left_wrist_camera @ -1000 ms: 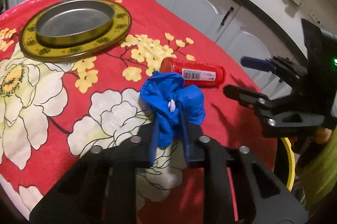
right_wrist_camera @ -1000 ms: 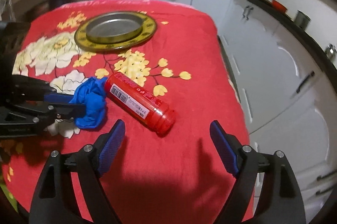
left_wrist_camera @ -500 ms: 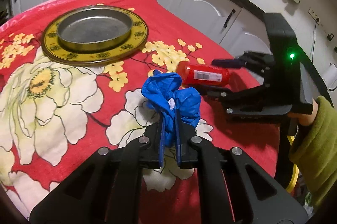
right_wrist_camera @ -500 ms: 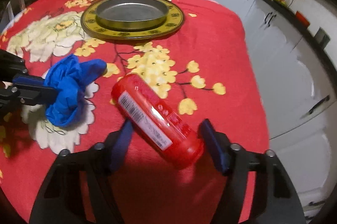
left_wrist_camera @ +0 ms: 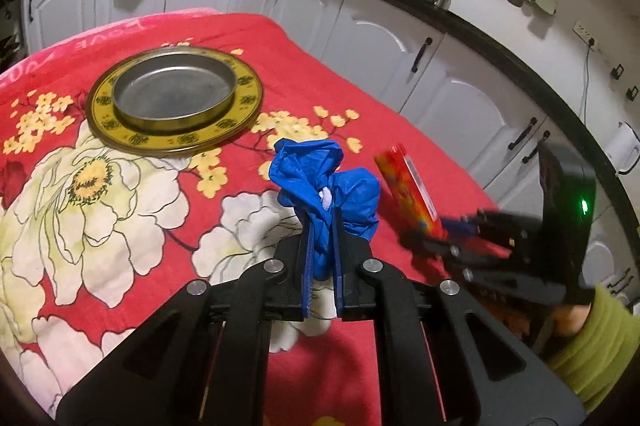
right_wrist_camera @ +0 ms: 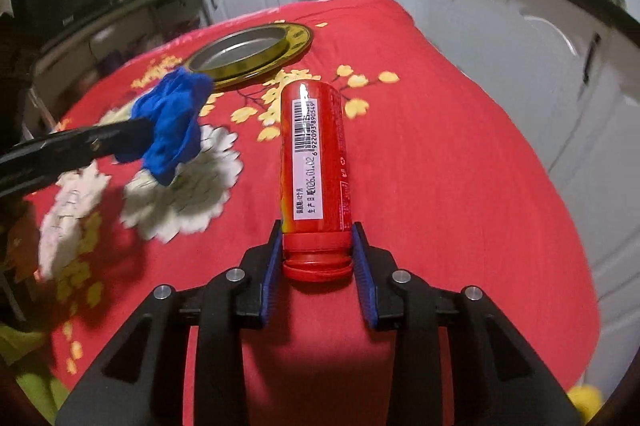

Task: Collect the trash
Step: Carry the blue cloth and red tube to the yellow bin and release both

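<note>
A crumpled blue glove hangs just above the red floral tablecloth, pinched in my shut left gripper. The right wrist view shows the same glove at the left, held by the left gripper. A red bottle with a white barcode label points away along my right gripper. Its jaws are closing, and the blue pads press on both sides of the bottle's cap end. From the left wrist view the bottle tilts upward out of the right gripper.
A yellow-rimmed plate carrying a metal pan sits at the far side of the table. White kitchen cabinets run behind and to the right. A green sleeve is at the lower right.
The right gripper moved in around the red bottle and closed on its cap end, and the bottle swung in line with the fingers. The left gripper rose a little with the blue glove.
</note>
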`<control>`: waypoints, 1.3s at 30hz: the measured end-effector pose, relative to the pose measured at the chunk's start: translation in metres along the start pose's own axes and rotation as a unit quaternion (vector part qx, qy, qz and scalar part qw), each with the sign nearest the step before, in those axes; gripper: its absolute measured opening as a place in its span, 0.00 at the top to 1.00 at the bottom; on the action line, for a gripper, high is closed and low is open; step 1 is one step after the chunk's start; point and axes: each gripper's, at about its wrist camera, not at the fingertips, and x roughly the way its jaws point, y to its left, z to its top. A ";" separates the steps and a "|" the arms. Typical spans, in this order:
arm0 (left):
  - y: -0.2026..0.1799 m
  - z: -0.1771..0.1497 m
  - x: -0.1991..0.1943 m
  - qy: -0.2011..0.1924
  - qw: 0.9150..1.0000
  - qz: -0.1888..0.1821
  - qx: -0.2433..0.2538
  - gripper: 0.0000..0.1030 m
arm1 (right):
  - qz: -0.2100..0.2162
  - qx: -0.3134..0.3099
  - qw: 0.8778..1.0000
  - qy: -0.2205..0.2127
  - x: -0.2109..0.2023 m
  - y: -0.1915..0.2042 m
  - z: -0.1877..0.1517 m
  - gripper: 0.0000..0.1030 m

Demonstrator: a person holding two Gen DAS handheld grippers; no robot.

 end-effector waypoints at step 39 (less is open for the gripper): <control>-0.118 -0.031 -0.047 -0.038 0.991 -0.091 0.095 0.96 | -0.069 0.141 0.975 -0.158 -0.188 -0.013 -0.105 0.70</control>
